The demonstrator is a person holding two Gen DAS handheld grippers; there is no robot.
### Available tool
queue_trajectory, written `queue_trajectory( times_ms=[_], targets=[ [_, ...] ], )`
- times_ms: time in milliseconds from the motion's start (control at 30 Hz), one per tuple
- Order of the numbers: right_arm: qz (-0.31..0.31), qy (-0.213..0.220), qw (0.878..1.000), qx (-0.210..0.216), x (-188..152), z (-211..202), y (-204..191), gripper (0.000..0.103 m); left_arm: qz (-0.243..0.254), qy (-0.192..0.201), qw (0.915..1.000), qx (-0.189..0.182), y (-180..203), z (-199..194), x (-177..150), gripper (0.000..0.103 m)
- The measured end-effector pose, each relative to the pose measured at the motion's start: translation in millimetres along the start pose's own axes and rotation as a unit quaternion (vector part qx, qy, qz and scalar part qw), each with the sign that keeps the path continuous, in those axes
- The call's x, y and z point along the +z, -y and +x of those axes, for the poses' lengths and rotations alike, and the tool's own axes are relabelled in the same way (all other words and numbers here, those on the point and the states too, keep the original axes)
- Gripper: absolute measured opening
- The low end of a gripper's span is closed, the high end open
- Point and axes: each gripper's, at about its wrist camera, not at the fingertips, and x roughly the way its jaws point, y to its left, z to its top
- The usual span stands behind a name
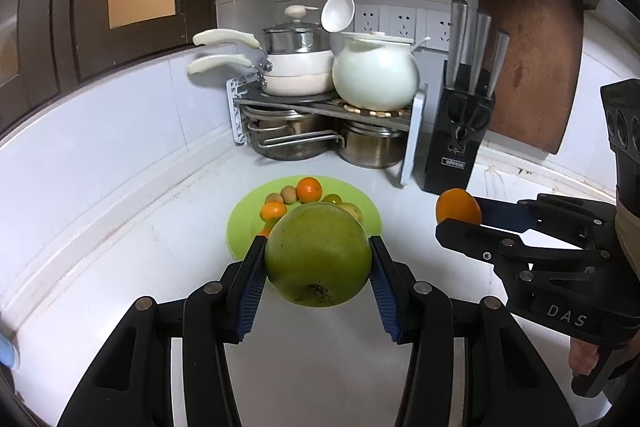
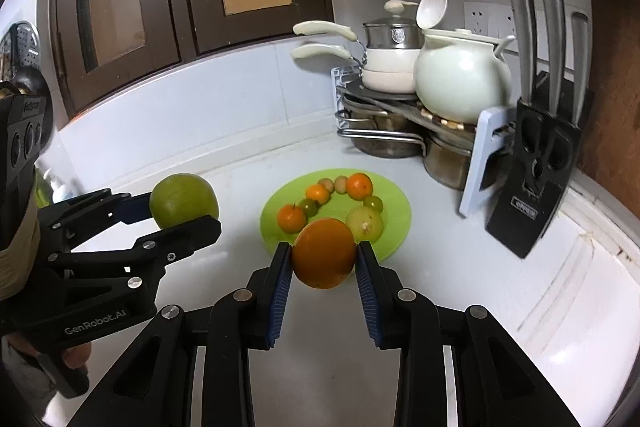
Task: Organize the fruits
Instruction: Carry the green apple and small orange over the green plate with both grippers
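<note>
Above bare counter (image 2: 340, 367), L gripper (image 1: 318, 261) clamping green fruit (image 1: 318, 255), R gripper (image 2: 323, 255) clamping orange (image 2: 323, 253), plate (image 2: 396, 227) just ahead

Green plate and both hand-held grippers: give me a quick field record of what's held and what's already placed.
left hand-held gripper: shut on large round green fruit
right hand-held gripper: shut on large round orange
round lime-green plate: on white countertop, ahead of both grippers
on plate: three small tangerines, pale green round fruit, a few smaller fruits
both held fruits: lifted off counter, not on plate
</note>
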Motion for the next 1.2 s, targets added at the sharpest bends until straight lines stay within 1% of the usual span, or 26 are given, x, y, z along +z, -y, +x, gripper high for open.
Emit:
queue_trajectory(
  times_ms=[267, 467, 900, 1200],
  targets=[
    [-0.008, 0.005, 1.000, 0.000, 20.6, 18.6, 1.8, 0.033, -0.002, 0.006, 1.0000, 0.004, -14.6, 16.9, 18.0, 0.049],
    [-0.013, 0.000, 1.000, 0.002, 34.5, 40.3, 3.4, 0.033, -0.003, 0.001, 1.0000, 0.003, -27.5, 38.0, 29.7, 0.049],
    [-0.017, -0.036, 0.999, 0.007, 55.2, 107.7, 15.5, 0.033, -0.005, -0.041, 0.9991, 0.006, -57.6, 104.3, 45.2, 0.049],
    [-0.027, -0.067, 0.997, 0.006, 64.4, 155.8, 17.0, 0.033, -0.017, -0.081, 0.9966, 0.004, -82.8, 144.6, 41.1, 0.049]
  ],
)
